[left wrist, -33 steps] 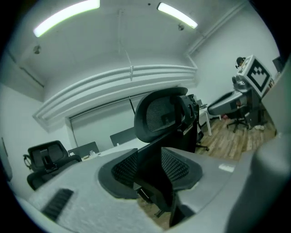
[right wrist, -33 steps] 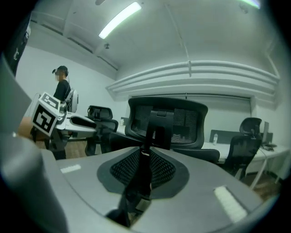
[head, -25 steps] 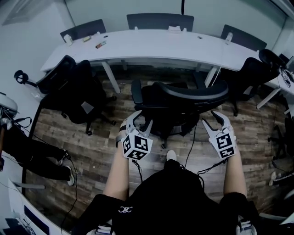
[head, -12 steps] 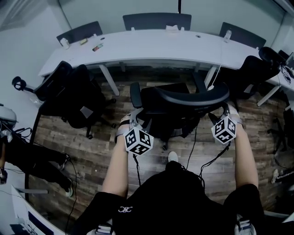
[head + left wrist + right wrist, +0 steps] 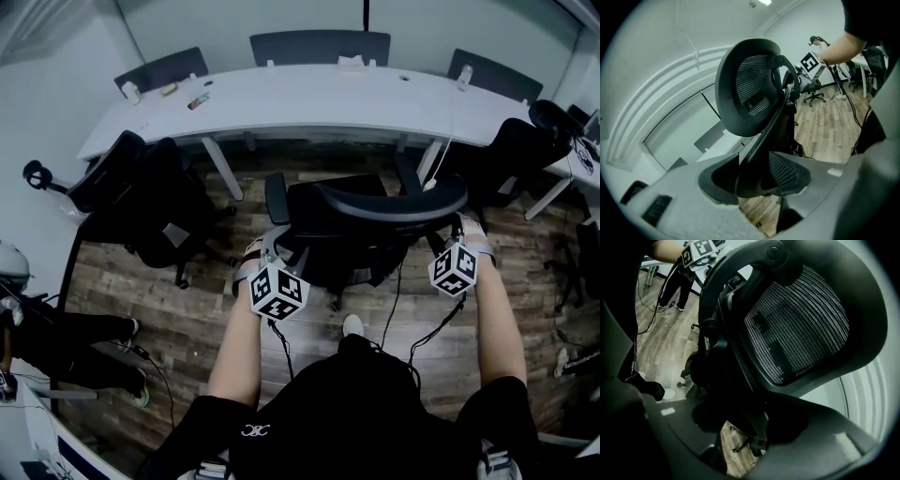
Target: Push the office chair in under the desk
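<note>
The office chair stands on the wood floor on the near side of the long white desk, about level with the desk's middle. Its seat faces the desk, its curved backrest is turned away from it, and the chair is not yet tucked under the desktop. The left gripper is on the far side of the chair from the desk, at the backrest's left edge. Its jaws are closed onto the black frame there, with the rim wedged between the pads. The right gripper is equally far from the desk, at the backrest's right edge. Its jaws have just been closing and stand fairly wide with the dark frame between them. The pads look pressed against the frame, though that view is dim. Two more black chairs sit along the desk's near edge, one towards its left end and one towards its right end. A few small items lie on the desktop near the left end.
</note>
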Action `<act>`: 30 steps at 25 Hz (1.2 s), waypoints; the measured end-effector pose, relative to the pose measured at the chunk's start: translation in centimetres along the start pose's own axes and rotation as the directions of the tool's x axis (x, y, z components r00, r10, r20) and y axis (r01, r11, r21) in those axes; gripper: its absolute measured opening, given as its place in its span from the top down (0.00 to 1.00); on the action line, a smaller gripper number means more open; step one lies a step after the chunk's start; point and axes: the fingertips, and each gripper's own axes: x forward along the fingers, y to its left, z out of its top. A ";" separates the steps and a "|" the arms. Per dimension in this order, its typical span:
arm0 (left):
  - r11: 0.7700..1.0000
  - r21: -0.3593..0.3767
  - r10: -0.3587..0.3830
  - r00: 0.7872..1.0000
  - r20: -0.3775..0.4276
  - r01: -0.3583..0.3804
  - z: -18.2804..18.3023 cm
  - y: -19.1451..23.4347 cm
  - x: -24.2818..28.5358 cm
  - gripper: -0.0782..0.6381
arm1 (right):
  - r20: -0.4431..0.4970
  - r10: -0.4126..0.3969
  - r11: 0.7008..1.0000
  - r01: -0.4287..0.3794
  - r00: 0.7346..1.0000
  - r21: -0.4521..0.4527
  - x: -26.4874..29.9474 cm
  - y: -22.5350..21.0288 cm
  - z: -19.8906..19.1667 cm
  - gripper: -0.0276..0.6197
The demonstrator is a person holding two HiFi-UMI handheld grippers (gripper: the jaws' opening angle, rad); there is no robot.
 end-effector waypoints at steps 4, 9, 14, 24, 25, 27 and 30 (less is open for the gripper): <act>1.000 -0.014 0.017 1.000 0.016 -0.017 -0.4 1.4 0.8 0.60 | -0.024 -0.008 1.000 0.009 1.000 0.022 1.1 -0.6 0.8 0.59; 1.000 -0.018 0.006 1.000 0.012 -0.006 -1.1 3.5 2.5 0.60 | -0.031 -0.007 0.999 0.008 1.000 0.032 2.8 -1.2 1.8 0.60; 1.000 -0.015 -0.027 0.999 0.034 0.028 -1.3 5.5 4.5 0.60 | -0.034 0.009 1.000 -0.008 0.999 0.024 4.4 -2.1 2.5 0.61; 0.999 -0.011 -0.042 0.997 0.059 0.043 -0.8 6.9 8.0 0.60 | -0.033 -0.015 0.999 0.016 0.999 0.048 6.8 -3.7 1.6 0.61; 0.999 -0.015 -0.042 0.997 0.060 0.043 -0.8 6.9 8.5 0.60 | -0.031 -0.016 0.998 0.017 0.999 0.052 7.1 -3.7 1.4 0.61; 0.999 -0.018 -0.045 0.997 0.055 0.046 -0.4 7.3 9.7 0.60 | -0.024 -0.019 0.998 0.021 1.000 0.060 7.9 -4.4 0.9 0.60; 0.999 -0.017 -0.045 0.998 0.040 0.045 1.1 8.8 12.3 0.60 | -0.009 -0.023 0.998 0.023 1.000 0.066 9.6 -6.9 0.2 0.60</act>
